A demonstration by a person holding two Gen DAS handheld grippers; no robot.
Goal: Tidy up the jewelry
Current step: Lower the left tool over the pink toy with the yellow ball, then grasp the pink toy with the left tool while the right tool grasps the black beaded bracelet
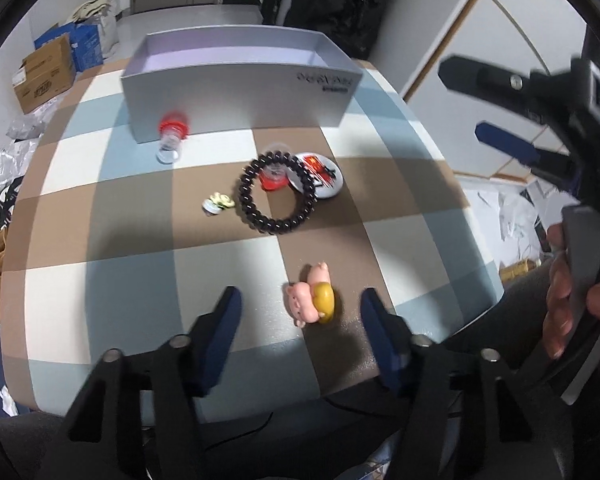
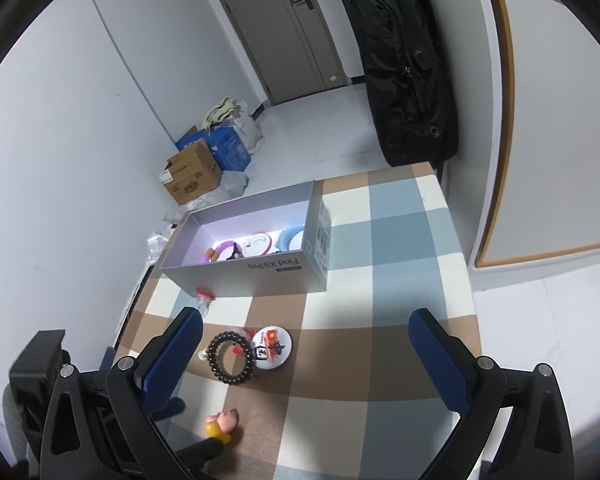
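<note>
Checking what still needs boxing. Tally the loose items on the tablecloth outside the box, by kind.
Beaded bracelet: 1
Round badge: 1
Red-capped clear vial: 2, one by the box, one inside the bracelet
Pig figurine: 1
Small green-and-white charm: 1
Total: 6

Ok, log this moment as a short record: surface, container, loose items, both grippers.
surface: checked tablecloth
container: open grey box, rings and a round piece inside
loose items: dark bead bracelet, round badge, pink pig figurine, small clear red-topped bottle
left hand-held gripper: open, pig figurine between its fingers, pads not touching it
right hand-held gripper: open, above the table, holding nothing
</note>
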